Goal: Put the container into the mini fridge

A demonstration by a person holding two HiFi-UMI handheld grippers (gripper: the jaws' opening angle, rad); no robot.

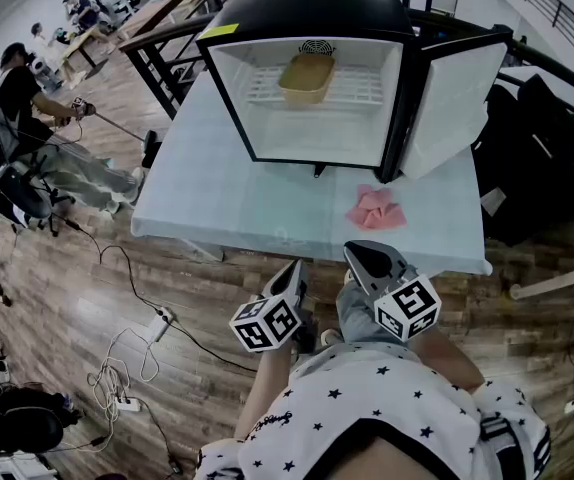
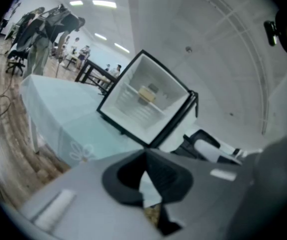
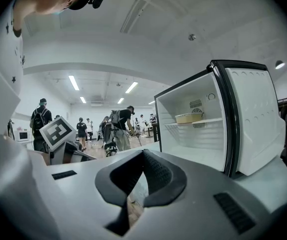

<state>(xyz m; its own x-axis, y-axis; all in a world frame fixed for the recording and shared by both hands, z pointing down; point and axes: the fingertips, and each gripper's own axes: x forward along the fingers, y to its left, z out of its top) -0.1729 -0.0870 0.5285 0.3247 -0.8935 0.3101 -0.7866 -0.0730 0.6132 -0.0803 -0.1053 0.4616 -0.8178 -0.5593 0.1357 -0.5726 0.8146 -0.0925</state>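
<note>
The black mini fridge (image 1: 307, 8) stands on the table with its door (image 1: 462, 98) swung open to the right. A pale yellow container (image 1: 306, 78) sits on the white wire shelf inside, and it also shows as the container (image 2: 146, 94) and the container (image 3: 188, 117) in the gripper views. My left gripper (image 1: 294, 268) and right gripper (image 1: 359, 256) hang close to my body, just off the table's near edge and well short of the fridge. The left gripper (image 2: 144, 154) has its jaws together with nothing in them. The right gripper (image 3: 143, 152) is shut and empty too.
A pink cloth (image 1: 375, 208) lies on the light table (image 1: 217, 198) in front of the fridge. Black bags (image 1: 537, 158) sit to the right of the table. Cables and a power strip (image 1: 127, 368) lie on the wood floor at left, where people stand and sit.
</note>
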